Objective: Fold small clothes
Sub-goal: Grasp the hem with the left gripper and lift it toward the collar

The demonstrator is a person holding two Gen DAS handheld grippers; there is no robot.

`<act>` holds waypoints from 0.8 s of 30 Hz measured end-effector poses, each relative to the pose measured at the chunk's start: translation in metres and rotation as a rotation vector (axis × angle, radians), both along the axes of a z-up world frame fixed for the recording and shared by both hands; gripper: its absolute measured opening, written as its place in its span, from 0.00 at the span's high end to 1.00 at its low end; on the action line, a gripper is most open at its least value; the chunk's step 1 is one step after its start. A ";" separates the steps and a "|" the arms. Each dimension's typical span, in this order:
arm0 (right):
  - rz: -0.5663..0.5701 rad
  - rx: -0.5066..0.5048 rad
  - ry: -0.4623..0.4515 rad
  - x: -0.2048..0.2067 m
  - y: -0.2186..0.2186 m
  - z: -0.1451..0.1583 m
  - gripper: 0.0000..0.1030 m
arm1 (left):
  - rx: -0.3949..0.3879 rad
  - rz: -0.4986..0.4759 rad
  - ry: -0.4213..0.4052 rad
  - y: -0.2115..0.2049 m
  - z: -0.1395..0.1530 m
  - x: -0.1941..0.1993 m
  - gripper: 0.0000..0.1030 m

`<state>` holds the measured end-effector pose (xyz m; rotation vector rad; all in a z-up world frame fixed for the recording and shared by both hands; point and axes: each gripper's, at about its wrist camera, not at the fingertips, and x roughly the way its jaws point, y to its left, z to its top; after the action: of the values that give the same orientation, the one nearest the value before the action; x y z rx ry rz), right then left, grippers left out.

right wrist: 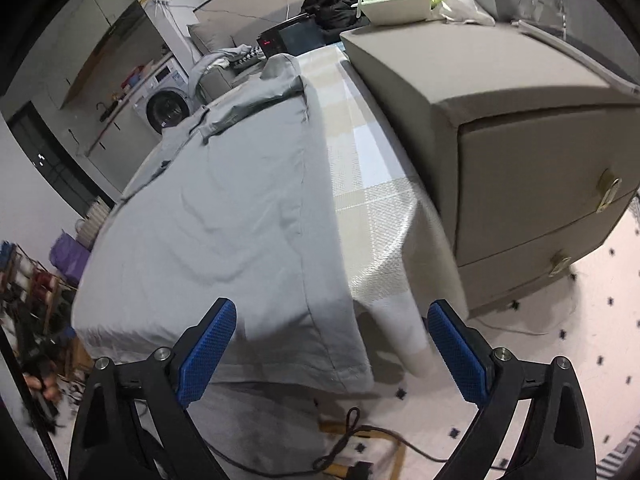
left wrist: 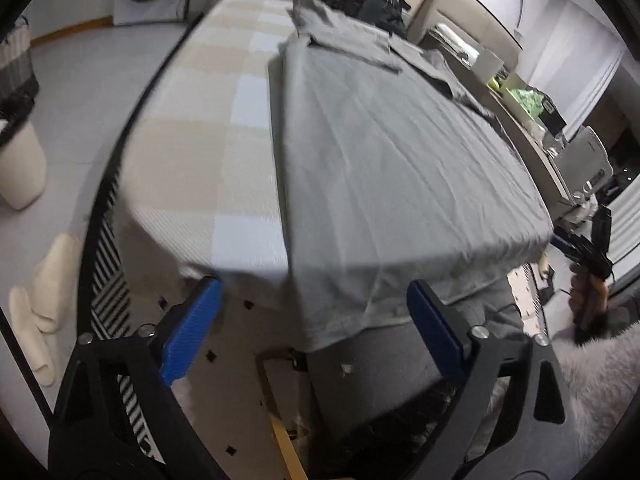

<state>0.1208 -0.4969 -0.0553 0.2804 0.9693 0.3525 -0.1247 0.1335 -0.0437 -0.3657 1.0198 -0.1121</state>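
Both grippers, left gripper (left wrist: 314, 334) and right gripper (right wrist: 332, 350), hold their blue jaws wide apart with nothing between them. Beyond them a grey garment (left wrist: 392, 152) lies spread on the checked table (left wrist: 192, 132), its hem overhanging the near edge. Red digits glow on a black device (right wrist: 276, 45) behind, unreadable.
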 end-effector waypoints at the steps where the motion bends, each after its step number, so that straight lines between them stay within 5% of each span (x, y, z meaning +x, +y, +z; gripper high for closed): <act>1: 0.000 -0.005 0.001 0.000 0.001 0.000 0.04 | -0.017 -0.007 0.020 0.000 -0.003 0.001 0.21; 7: -0.006 -0.006 -0.016 -0.001 -0.002 0.002 0.04 | -0.113 -0.077 0.025 -0.006 -0.016 0.001 0.27; 11: -0.059 0.006 -0.011 0.004 -0.009 0.000 0.04 | -0.206 -0.040 0.032 -0.002 -0.037 0.014 0.28; 14: -0.096 0.028 0.009 0.009 -0.018 -0.007 0.04 | -0.276 -0.015 0.062 -0.001 -0.053 0.026 0.44; 17: -0.107 0.037 0.030 0.009 -0.025 -0.008 0.04 | -0.268 -0.073 0.082 -0.011 -0.053 0.026 0.61; 20: -0.077 0.030 0.022 0.006 -0.030 -0.005 0.04 | -0.235 -0.190 0.011 -0.025 -0.032 0.014 0.66; 24: 0.025 0.039 0.033 0.007 -0.029 -0.008 0.04 | -0.248 -0.221 -0.043 -0.033 -0.016 0.012 0.66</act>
<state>0.1279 -0.5258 -0.0631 0.3104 0.9993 0.3904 -0.1128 0.1007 -0.0594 -0.4733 1.0037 -0.4464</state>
